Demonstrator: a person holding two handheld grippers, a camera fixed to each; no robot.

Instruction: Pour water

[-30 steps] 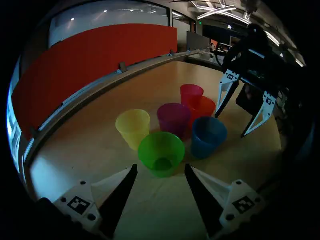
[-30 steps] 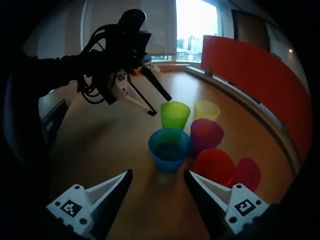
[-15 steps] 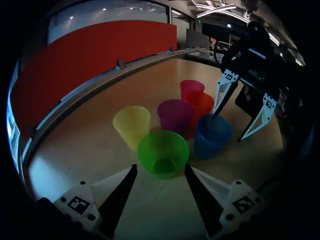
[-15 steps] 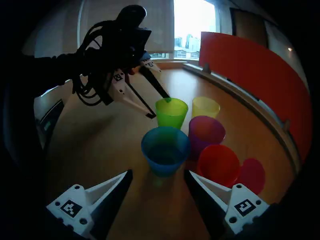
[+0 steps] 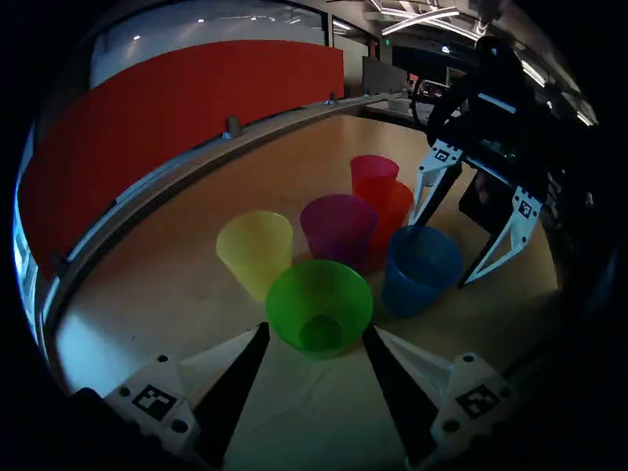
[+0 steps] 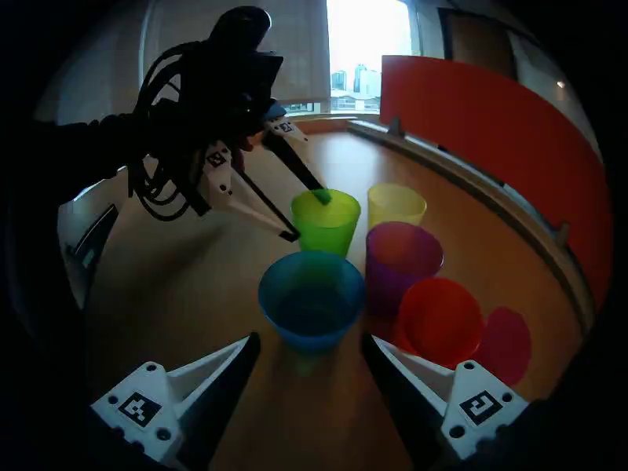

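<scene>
Where it angles down over the wooden table (image 5: 180, 275), the left gripper (image 5: 315, 326) has its fingers spread, flanking the green cup (image 5: 319, 302). Opposite, the right gripper (image 6: 308, 337), also spread wide, points at the blue cup (image 6: 312, 298) just ahead of its tips. A yellow cup (image 5: 256, 250), purple cup (image 5: 339, 228), red cup (image 5: 390, 206) and pink cup (image 5: 372, 166) crowd close beside them.

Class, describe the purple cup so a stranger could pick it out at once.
Along the long red partition runs a wooden table. On it the purple cup stands mid-cluster, between the yellow cup and the orange cup; no neighbour shares its colour.
</scene>
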